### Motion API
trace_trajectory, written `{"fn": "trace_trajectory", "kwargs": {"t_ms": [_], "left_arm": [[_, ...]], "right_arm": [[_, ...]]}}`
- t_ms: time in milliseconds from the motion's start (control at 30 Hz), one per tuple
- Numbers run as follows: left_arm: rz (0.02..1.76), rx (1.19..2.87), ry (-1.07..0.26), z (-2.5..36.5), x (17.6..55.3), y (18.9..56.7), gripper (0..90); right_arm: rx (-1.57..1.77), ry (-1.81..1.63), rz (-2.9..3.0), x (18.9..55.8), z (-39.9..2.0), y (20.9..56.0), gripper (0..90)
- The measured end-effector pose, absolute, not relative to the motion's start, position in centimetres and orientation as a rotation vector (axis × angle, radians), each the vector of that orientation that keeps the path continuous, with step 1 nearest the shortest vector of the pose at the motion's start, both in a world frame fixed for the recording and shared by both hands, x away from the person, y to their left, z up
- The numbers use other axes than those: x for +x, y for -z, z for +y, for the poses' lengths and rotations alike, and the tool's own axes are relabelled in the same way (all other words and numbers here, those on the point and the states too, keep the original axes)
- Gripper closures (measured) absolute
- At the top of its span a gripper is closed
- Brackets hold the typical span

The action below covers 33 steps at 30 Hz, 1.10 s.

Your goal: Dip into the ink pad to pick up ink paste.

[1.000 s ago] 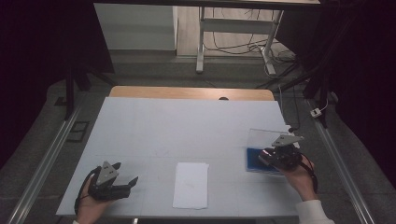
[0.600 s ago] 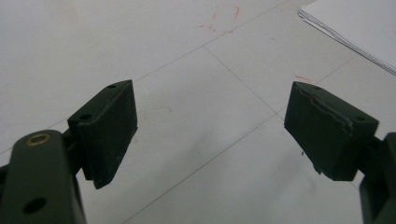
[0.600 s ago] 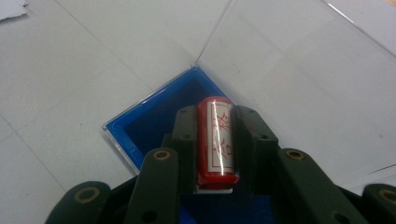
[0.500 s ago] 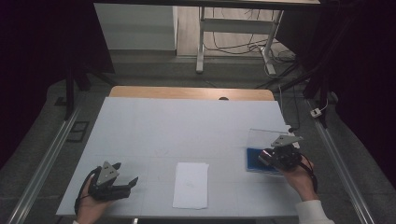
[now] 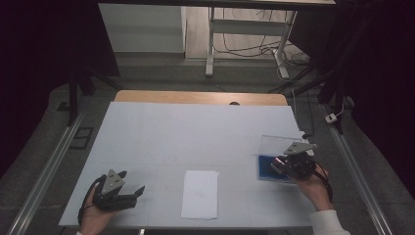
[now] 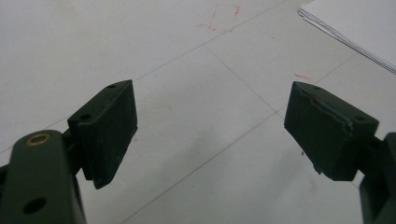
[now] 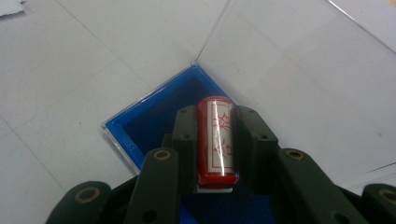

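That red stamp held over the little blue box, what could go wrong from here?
The right gripper pinches the round red stamp between narrow pads, so it might roll or slip out. The blue box is small, and its clear lid stands open beside it; a stray nudge could shift the box or knock the lid. The white paper lies apart from the box, so carrying the stamp across risks marking the table.

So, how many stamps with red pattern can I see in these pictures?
1. The red-patterned stamp sits clamped between the right gripper jaws, above the open blue box near the table's right edge. Others may be hidden under the gripper.
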<state>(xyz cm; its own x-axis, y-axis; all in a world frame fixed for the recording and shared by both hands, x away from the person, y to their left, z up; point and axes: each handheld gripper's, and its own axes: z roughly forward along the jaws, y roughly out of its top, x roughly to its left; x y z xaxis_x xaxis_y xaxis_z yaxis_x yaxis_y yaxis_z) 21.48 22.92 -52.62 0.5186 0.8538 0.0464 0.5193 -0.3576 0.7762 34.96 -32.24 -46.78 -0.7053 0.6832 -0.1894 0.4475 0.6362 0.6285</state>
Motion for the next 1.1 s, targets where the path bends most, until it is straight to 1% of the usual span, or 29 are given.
{"fn": "trace_trajectory", "kwargs": {"t_ms": [1100], "left_arm": [[1.12, 2.035, -0.59, 22.82, 21.37, 52.56, 17.2]], "right_arm": [[0.946, -0.747, 2.475, 35.43, -32.17, 47.07, 70.8]]}}
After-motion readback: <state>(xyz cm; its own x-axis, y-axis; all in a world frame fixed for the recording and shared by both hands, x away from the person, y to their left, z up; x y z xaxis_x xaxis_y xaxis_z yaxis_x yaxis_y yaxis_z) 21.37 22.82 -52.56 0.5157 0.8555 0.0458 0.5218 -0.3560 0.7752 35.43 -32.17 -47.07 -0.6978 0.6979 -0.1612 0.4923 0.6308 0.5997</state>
